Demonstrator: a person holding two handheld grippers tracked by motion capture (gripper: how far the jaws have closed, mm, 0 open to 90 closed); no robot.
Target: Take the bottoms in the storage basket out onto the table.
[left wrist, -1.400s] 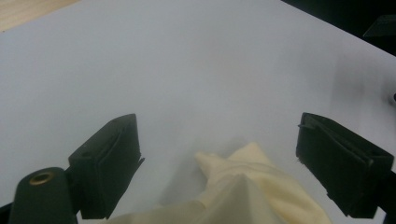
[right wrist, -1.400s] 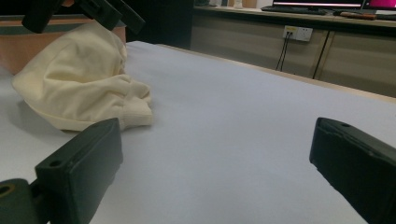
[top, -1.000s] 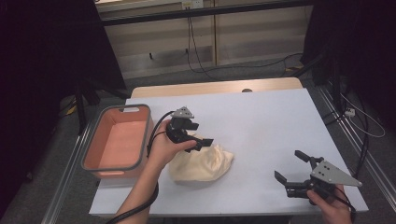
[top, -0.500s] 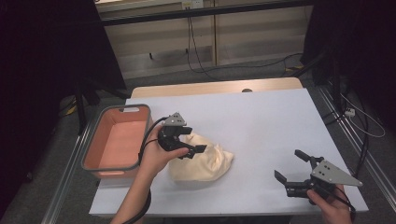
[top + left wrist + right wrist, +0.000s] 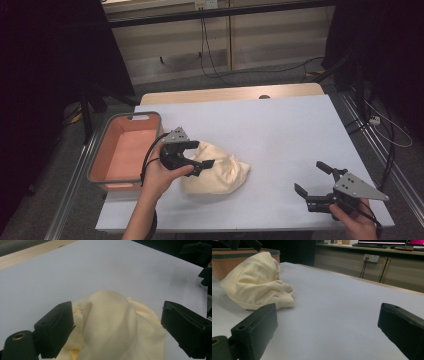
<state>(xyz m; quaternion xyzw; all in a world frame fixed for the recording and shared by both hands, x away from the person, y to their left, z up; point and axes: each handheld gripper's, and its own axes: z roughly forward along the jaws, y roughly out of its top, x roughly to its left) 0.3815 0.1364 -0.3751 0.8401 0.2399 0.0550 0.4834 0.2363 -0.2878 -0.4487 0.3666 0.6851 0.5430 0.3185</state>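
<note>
High view first: the left gripper (image 5: pixel 192 157) is parked right over the left edge of a crumpled cream cloth (image 5: pixel 220 172), held in the person's left hand (image 5: pixel 162 175). Its jaws are spread wide, with a raised fold of the cloth sitting between them. From the left gripper view you can see that bunched-up cloth (image 5: pixel 110 325) humps up in the gap; the left jaw looks like it's right against the fabric, the right jaw has a sliver of table showing next to it, so I'd call it released, not clamping anything.

Just behind that gripper's hand, off to its left, sits a salmon-coloured bin (image 5: pixel 102 160) with a grey rim, close to the table edge. Cloth and bin are near each other but not touching as far as I can tell.

Right gripper (image 5: pixel 315 182) is way over on the other side of the white table (image 5: pixel 290 130), well apart from the cloth, resting low near the front edge in the person's right hand (image 5: pixel 357 225). Its jaws are wide open too, with nothing but bare table between them. In the right gripper view the cloth (image 5: pixel 257 285) lies ahead and off to its left, a rounded heap with a folded hem at the near side, and the bin (image 5: pixel 227 260) is behind it.
</note>
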